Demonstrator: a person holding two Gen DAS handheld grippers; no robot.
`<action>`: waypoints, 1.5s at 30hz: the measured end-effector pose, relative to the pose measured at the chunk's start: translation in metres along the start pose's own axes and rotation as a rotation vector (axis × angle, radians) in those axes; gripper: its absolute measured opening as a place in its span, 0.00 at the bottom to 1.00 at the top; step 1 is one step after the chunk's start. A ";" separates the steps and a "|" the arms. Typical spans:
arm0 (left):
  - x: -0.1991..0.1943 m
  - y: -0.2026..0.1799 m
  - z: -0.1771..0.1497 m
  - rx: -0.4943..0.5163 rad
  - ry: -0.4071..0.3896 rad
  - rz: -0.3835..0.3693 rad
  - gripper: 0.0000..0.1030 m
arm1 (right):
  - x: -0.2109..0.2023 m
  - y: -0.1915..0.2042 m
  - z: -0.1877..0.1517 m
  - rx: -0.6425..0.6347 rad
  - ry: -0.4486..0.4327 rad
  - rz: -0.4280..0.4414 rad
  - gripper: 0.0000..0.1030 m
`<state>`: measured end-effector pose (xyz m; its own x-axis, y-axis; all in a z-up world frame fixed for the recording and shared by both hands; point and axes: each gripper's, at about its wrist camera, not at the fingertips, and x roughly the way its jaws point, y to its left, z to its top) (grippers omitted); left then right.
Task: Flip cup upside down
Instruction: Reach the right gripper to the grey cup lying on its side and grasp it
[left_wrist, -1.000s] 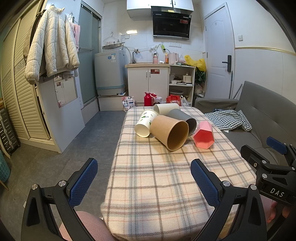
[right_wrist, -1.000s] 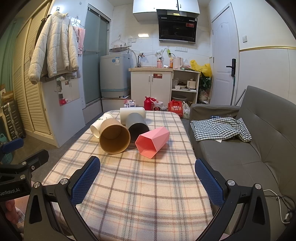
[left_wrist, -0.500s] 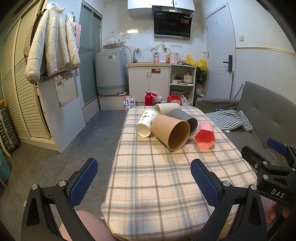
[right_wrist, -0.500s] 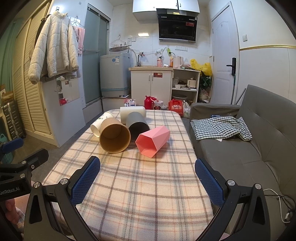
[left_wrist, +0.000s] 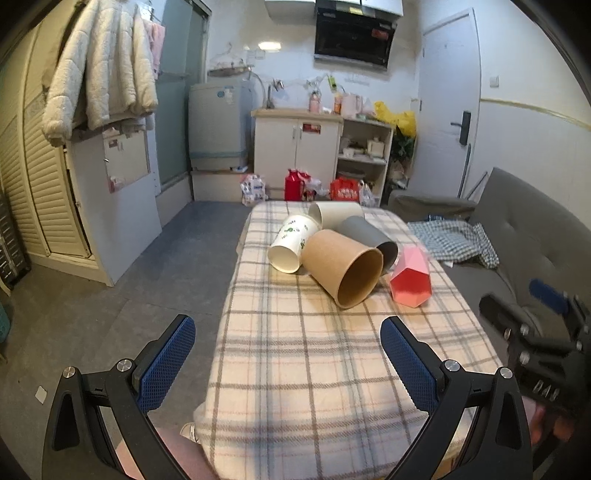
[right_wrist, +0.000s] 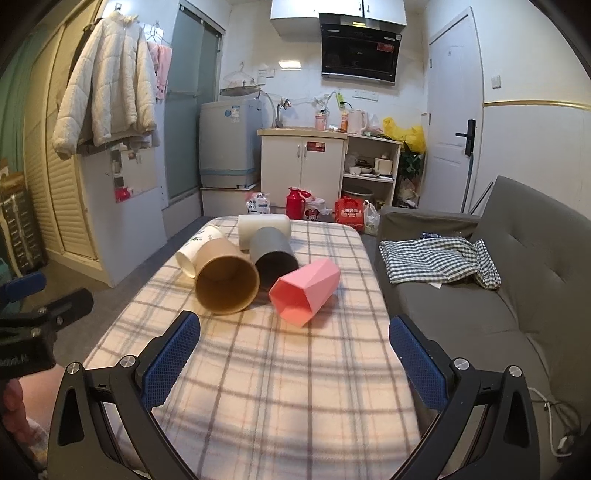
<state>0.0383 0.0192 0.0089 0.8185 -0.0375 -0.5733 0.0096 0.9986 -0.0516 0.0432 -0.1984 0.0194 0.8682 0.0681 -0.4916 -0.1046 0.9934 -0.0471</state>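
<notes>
Cups are lying on their sides in a close cluster on the far half of the plaid-covered table: a brown paper cup, a pink faceted cup, a grey cup, a white printed cup and a cream cup. None is turned upside down yet. Which cup is meant cannot be told. The right gripper is held with its jaws wide apart and empty, and the cluster is seen straight ahead of it. The pink faceted cup is laid with its long axis slanted and its mouth toward this gripper. The left gripper is also spread open and empty, aimed at the left edge of the table. The right gripper is judged the nearer one to the pink and brown cups.
</notes>
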 end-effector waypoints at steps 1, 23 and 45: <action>0.007 0.000 0.004 0.006 0.018 0.007 1.00 | 0.007 -0.001 0.007 -0.005 0.014 -0.003 1.00; 0.156 0.031 0.049 -0.025 0.234 0.086 1.00 | 0.277 0.006 0.098 -0.073 0.533 0.195 0.88; 0.103 0.017 0.061 -0.024 0.207 0.073 1.00 | 0.205 -0.008 0.134 0.025 0.519 0.246 0.69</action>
<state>0.1576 0.0349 -0.0014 0.6809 0.0260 -0.7319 -0.0613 0.9979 -0.0215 0.2865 -0.1797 0.0356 0.4672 0.2492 -0.8483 -0.2562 0.9565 0.1398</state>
